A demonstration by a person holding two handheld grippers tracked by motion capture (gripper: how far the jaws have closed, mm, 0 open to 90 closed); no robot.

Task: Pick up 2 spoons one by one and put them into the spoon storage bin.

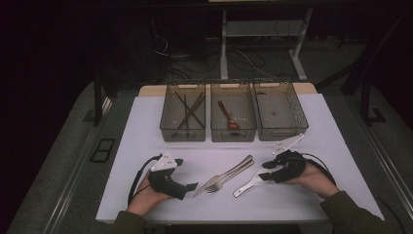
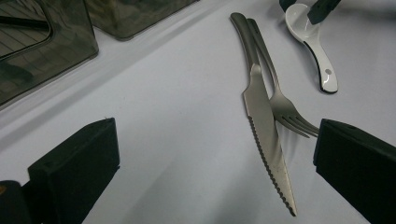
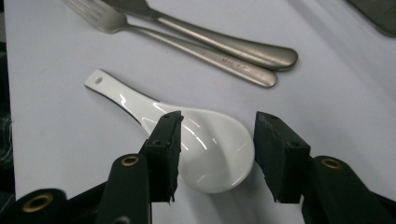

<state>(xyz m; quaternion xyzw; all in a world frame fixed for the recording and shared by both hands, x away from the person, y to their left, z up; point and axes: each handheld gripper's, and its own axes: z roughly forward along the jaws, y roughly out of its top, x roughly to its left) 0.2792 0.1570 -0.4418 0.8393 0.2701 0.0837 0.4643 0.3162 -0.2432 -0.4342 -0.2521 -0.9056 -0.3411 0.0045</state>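
Right gripper (image 3: 215,154) low over spoon (image 3: 205,144)

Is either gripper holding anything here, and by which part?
Nothing is held. The right gripper straddles the white spoon's bowl, fingers not pressing; the left gripper is open and empty.
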